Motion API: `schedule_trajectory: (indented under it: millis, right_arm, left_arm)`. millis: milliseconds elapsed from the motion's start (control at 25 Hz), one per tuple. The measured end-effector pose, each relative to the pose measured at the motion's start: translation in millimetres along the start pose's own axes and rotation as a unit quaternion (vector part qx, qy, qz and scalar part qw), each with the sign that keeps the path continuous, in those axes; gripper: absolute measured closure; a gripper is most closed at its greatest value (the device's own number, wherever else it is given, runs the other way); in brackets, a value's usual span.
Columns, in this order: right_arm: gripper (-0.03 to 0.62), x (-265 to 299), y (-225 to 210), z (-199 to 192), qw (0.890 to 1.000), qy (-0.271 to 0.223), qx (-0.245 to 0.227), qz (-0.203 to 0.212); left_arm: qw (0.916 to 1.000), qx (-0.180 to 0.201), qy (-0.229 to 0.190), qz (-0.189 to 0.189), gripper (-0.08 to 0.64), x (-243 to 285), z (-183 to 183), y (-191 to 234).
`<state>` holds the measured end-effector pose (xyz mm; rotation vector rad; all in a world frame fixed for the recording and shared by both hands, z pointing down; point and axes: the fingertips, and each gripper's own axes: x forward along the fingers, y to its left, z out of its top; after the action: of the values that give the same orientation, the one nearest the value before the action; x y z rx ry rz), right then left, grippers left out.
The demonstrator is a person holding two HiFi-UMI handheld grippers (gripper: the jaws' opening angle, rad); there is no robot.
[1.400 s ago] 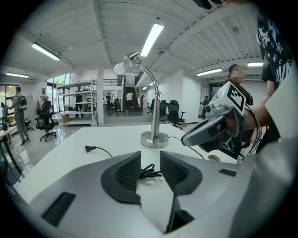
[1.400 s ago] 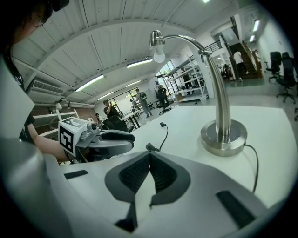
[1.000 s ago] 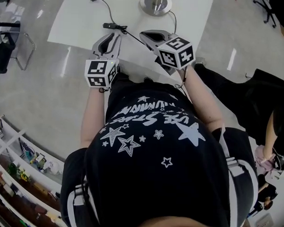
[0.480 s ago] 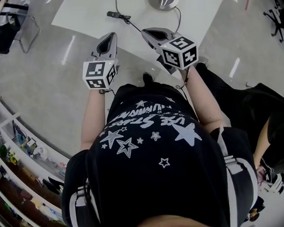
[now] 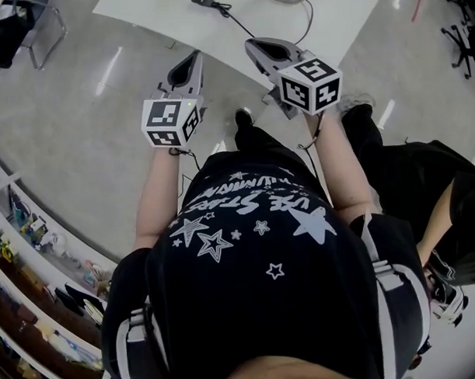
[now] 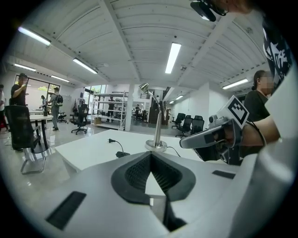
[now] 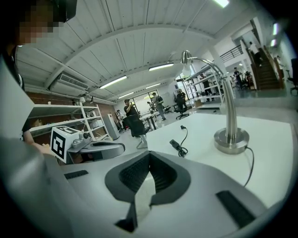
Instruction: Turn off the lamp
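Both grippers have drawn back past the table's (image 5: 150,15) near edge. Left gripper (image 5: 196,59), open earlier, is closed and empty, as is the right gripper (image 5: 255,46). The slim silver lamp (image 7: 229,111) stands upright toward the far edge.

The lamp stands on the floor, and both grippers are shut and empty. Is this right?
No: the lamp stands on the white table, as the right gripper view shows. The left gripper and the right gripper are indeed shut and empty.
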<state>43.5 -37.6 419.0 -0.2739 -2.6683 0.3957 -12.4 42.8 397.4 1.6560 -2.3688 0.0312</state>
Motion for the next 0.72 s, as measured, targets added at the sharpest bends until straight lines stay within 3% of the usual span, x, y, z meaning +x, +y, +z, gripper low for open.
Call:
schedule_trajectory:
  millis: [440,720]
  right_arm:
    - [0.587,-41.8,61.6,-26.0,1.0,-0.011,-0.018,-0.02]
    - [0.588,-67.0,79.0,-54.1,0.999,-0.017,-0.02,-0.031]
  left_arm:
    - [0.9997,0.004,-0.021,-0.013,0.551,-69.5,-1.1,-32.8]
    - [0.9994,0.015,-0.028,-0.017,0.551,-97.6,-11.0,-58.1]
